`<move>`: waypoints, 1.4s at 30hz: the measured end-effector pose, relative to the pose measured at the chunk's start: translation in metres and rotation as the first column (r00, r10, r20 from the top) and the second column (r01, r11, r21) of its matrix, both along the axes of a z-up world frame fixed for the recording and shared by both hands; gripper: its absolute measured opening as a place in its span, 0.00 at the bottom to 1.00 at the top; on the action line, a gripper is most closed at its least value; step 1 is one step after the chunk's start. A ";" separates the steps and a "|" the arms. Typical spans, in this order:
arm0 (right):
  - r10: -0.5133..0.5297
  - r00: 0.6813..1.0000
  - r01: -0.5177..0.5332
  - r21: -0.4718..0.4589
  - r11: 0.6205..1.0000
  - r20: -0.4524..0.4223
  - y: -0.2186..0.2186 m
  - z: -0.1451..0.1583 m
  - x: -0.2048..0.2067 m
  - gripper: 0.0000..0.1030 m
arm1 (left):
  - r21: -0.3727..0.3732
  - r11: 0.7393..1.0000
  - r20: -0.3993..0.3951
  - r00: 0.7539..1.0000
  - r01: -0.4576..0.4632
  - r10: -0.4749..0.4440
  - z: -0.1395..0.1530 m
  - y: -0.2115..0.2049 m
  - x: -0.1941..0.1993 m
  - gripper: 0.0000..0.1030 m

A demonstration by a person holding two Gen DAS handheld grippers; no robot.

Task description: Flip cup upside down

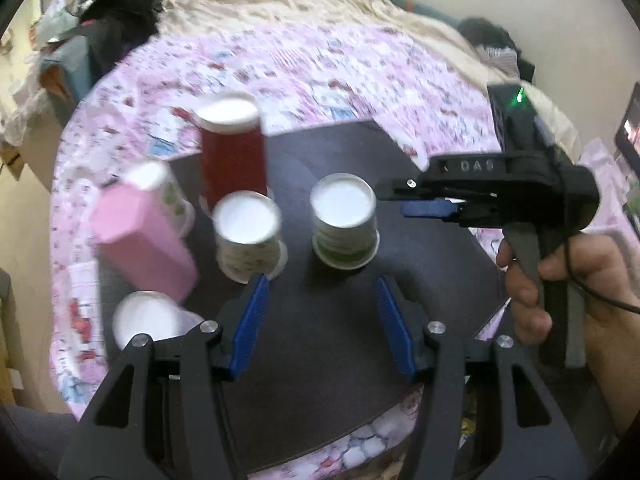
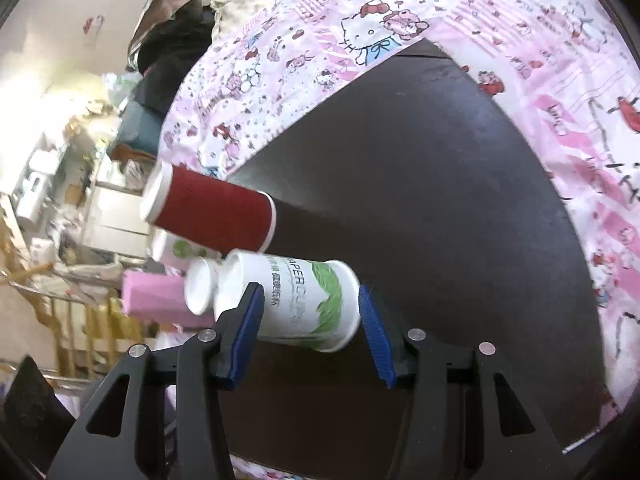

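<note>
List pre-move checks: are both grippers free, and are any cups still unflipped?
1. Left gripper empty, jaws apart: ok.
2. Right gripper jaws apart, gripping nothing: ok.
3. Green-leaf paper cup base up on the dark table: ok.
4. Red cup and floral cup base up: ok, though blurred.
5. White cup at the table edge, partly behind the pink box: cannot tell.

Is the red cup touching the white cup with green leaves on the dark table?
Apart. The left wrist view shows bare dark table between the red cup and the green-leaf cup, both standing upside down.
</note>
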State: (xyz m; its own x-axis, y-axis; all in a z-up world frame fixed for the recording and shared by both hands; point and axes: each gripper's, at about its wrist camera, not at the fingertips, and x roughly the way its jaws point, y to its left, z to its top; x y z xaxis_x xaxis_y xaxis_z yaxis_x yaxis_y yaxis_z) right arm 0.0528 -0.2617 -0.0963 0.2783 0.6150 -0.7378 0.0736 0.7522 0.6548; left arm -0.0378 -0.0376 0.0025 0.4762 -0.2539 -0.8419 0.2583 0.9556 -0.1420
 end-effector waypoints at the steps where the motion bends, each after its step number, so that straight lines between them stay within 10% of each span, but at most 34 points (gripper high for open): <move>1: 0.004 1.000 -0.004 0.002 1.000 0.004 0.001 0.002 0.001 0.52 | 0.002 1.000 0.017 1.000 -0.014 0.014 0.008 0.011 -0.004 0.58; 5: 0.076 0.994 -0.075 -0.012 0.997 0.077 0.020 0.022 0.001 0.64 | 0.028 0.996 0.100 0.992 -0.084 0.081 0.030 0.054 -0.017 0.73; 10: 0.199 0.968 -0.155 -0.259 0.953 0.154 0.057 0.038 0.009 0.76 | 0.060 0.987 0.128 0.982 -0.150 0.141 0.030 0.085 -0.015 0.75; 17: 0.343 0.930 -0.237 -0.500 0.833 0.130 0.095 0.026 0.023 0.76 | 0.063 0.964 0.105 0.962 -0.259 0.252 0.009 0.110 -0.005 0.75; 20: 0.366 0.919 -0.234 -0.544 0.806 0.147 0.101 0.021 0.020 0.55 | 0.046 0.956 0.092 0.954 -0.291 0.285 0.003 0.118 -0.002 0.75; 30: 0.371 0.911 -0.216 -0.558 0.801 0.180 0.118 0.020 0.035 0.57 | 0.035 0.946 0.113 0.942 -0.322 0.317 0.005 0.120 -0.003 0.75; 37: 0.265 0.912 -0.100 -0.457 0.884 0.314 0.084 0.064 -0.006 0.98 | 0.031 0.933 0.165 0.922 -0.359 0.349 0.010 0.118 -0.020 0.75; 42: 0.205 0.875 0.001 -0.425 0.905 0.439 0.072 0.103 -0.072 1.00 | -0.004 0.924 0.193 0.906 -0.383 0.377 0.011 0.111 -0.043 0.90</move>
